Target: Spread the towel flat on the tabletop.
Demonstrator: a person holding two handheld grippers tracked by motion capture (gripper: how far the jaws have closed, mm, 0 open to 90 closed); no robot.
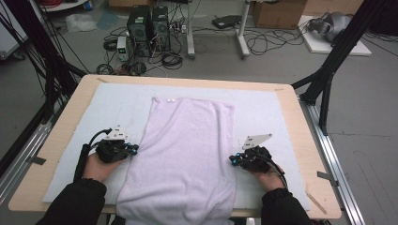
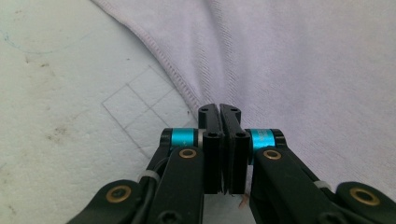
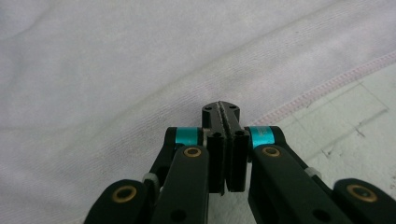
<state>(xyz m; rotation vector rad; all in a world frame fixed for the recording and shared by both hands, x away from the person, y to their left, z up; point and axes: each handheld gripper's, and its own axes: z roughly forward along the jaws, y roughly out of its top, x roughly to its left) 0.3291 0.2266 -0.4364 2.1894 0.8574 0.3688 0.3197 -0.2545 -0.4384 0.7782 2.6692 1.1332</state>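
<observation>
Towel [image 1: 180, 154], pale lilac and folded long, lies down the middle of the white mat [image 1: 263, 117] on the table [image 1: 300, 140], its near end hanging just over the table's near edge; seen from the high view, the left gripper [image 1: 133, 149] sits at its left edge and the right gripper [image 1: 233, 159] at its right edge, each about halfway along, the person's hands in dark sleeves behind them; it looks light, limp and soft, a thing that will sag and fold wherever it is not supported, and not at all fragile.

From the left gripper view, the towel [image 2: 299, 65] runs ahead and to the right of the fingertips [image 2: 208, 112], its stitched hem [image 2: 173, 70] slanting down to the tips; the jaws stand pressed together, and I cannot tell whether any cloth is pinched between them; the hem, thicker and firmer than the plain weave, seems the best place to grip, since a pinch there should slip less.

From the right gripper view, the towel [image 3: 140, 70] spreads ahead and left of the fingertips [image 3: 232, 112], the hem [image 3: 327, 86] passing just to their right over the mat [image 3: 355, 135]; these jaws are closed tight too, tips resting at the cloth's edge; lifting by both side hems together should keep it from bunching.
</observation>
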